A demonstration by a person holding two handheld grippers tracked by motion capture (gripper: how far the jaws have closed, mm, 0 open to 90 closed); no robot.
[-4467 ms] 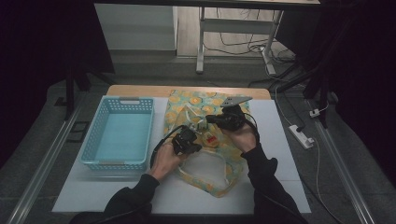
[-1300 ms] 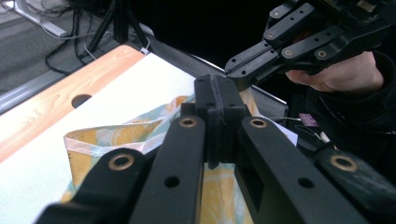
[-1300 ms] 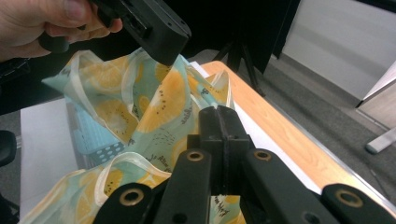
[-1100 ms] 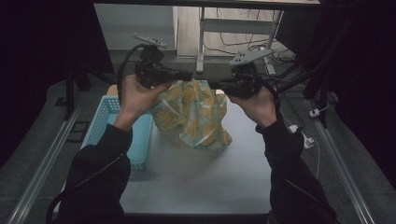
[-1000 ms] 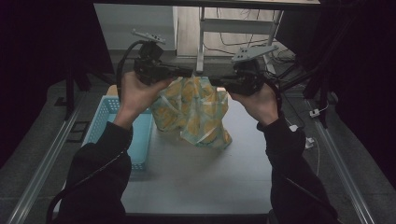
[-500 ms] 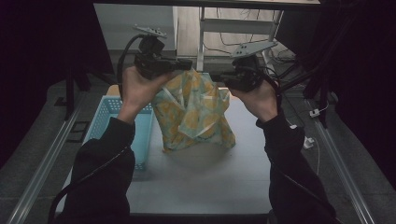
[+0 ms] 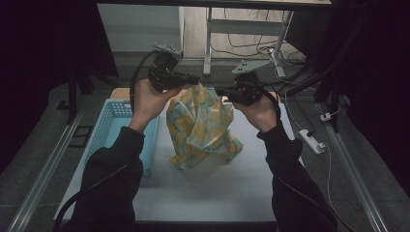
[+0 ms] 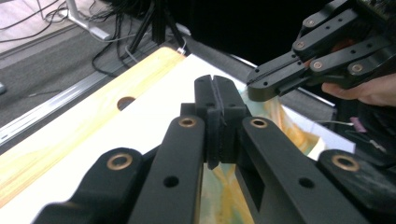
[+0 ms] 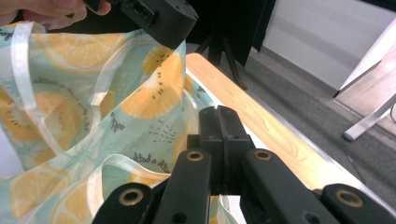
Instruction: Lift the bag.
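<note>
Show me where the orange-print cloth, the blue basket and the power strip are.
orange-print cloth (image 7: 200,128): high view, on the middle of the hanging fabric.
blue basket (image 7: 112,113): high view, on its far rim, left of the cloth.
power strip (image 7: 310,140): high view, on its white body, right of the table.

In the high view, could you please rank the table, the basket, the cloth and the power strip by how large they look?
1. Table
2. Basket and cloth: they look alike in size, and an arm covers part of the basket, so I leave them unranked.
3. Power strip
</note>
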